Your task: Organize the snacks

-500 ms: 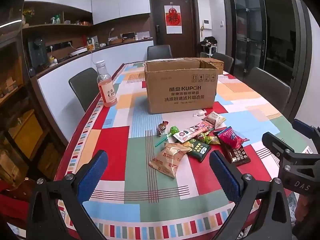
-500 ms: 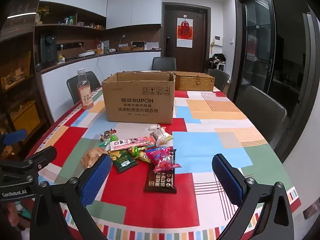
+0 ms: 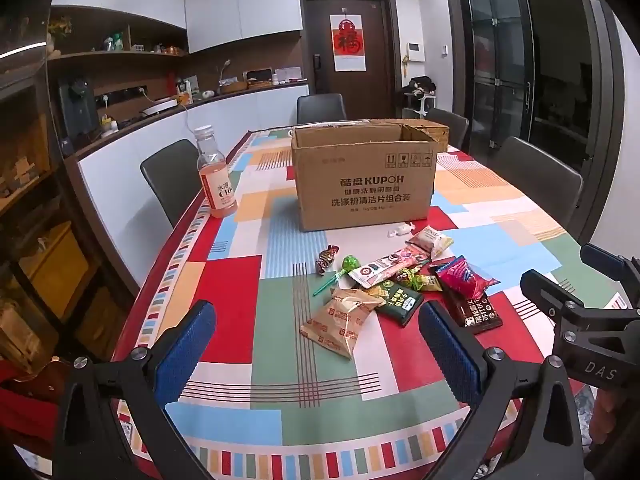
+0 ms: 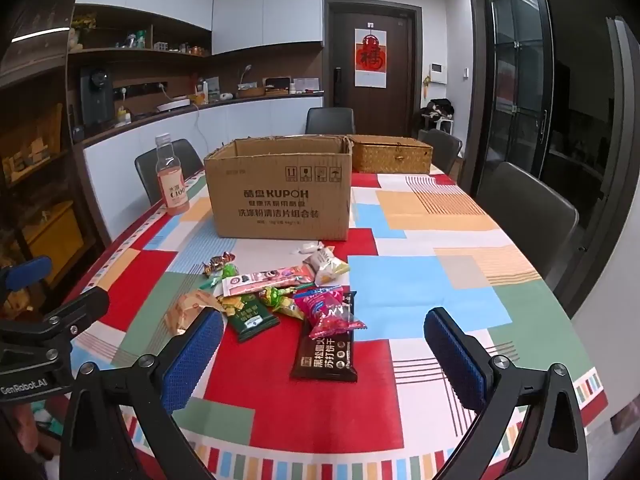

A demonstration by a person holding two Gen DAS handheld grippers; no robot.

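Note:
A pile of snack packets lies on the tablecloth in front of an open cardboard box (image 3: 362, 182) (image 4: 280, 196). It holds a tan packet (image 3: 340, 322), a dark green packet (image 3: 400, 300) (image 4: 252, 318), a pink packet (image 3: 464, 276) (image 4: 330, 308), a dark brown biscuit packet (image 4: 326, 350) (image 3: 478, 314), a long pink bar (image 4: 266, 278) and a green lollipop (image 3: 348, 266). My left gripper (image 3: 316, 346) is open and empty, just short of the tan packet. My right gripper (image 4: 324, 354) is open and empty, over the brown packet.
A pink drink bottle (image 3: 216, 178) (image 4: 172, 182) stands left of the box. A woven basket (image 4: 390, 154) sits behind the box. Dark chairs (image 4: 524, 208) surround the table (image 4: 420, 280). A counter and shelves run along the left wall.
Both grippers have barely moved, and the views are almost the same. The snacks lie as before.

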